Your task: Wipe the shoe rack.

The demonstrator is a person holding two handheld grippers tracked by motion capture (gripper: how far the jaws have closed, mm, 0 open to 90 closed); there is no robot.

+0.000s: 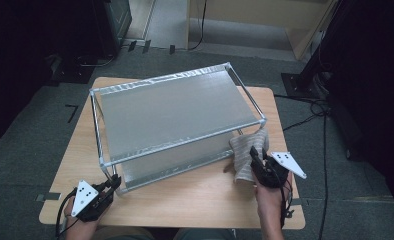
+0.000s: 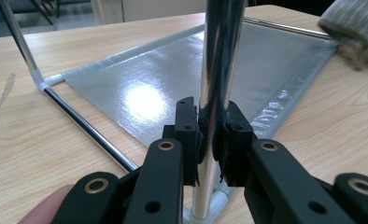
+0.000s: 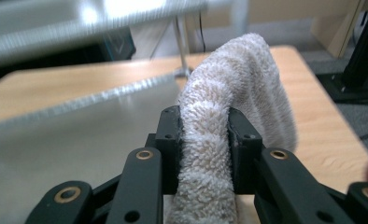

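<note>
While the left gripper clamps the rack's near corner post, towel not yet shelved.
Right gripper pinches the towel, lifted off the table beside the rack's right end; placing it on a shelf likely remains.

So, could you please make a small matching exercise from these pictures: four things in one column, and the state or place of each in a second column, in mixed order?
Things:
1. left gripper
2. right gripper
3. towel
4. rack

States or places:
A. stands on the wooden table, with silver sheets as shelves
B. shut on a shiny upright post at the rack's near corner
C. beige and fluffy, draped over and lifted beside the rack
D. shut on soft cloth

Right pairs: 1-B, 2-D, 3-C, 4-A
</note>
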